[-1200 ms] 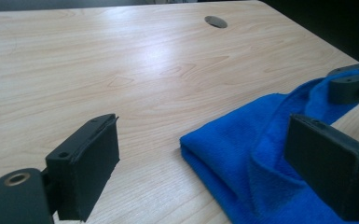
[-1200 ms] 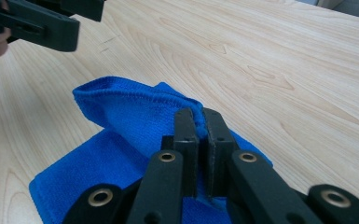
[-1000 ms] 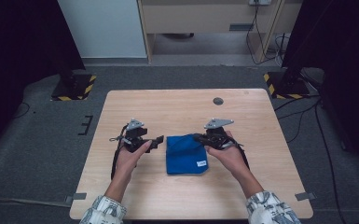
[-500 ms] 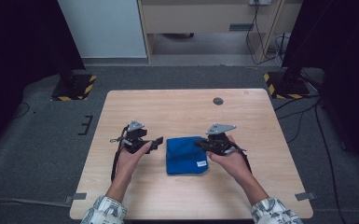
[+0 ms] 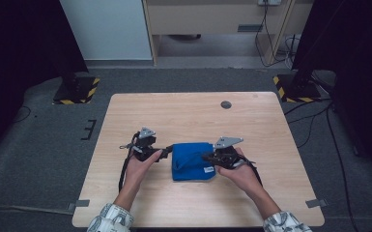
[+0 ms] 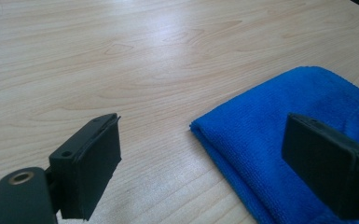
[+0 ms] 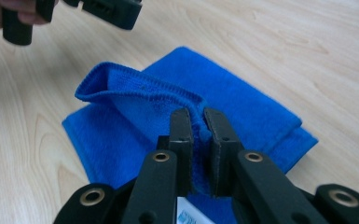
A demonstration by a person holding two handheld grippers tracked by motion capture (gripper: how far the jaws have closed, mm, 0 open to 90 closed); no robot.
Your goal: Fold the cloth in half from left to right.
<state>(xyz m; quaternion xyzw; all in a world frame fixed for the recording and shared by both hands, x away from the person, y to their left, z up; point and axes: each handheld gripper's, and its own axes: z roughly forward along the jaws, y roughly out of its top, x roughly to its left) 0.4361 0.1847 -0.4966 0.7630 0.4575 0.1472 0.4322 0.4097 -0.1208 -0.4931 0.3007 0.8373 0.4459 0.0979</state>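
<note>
Cloth (image 5: 192,161) lies folded between the grippers: right gripper (image 7: 196,122) pinches its raised edge, jaws just easing, while left gripper (image 6: 205,161), jaws wide, straddles the opposite corner.

One folded blue cloth (image 5: 192,161) lies on one wooden tabletop (image 5: 193,116), between the fingers of two grippers: one left gripper (image 5: 165,152) and one right gripper (image 5: 207,157), each with two black fingers. Beyond the fingers, one small dark round disc (image 5: 226,104) sits in the tabletop. Two hands hold the grippers.
</note>
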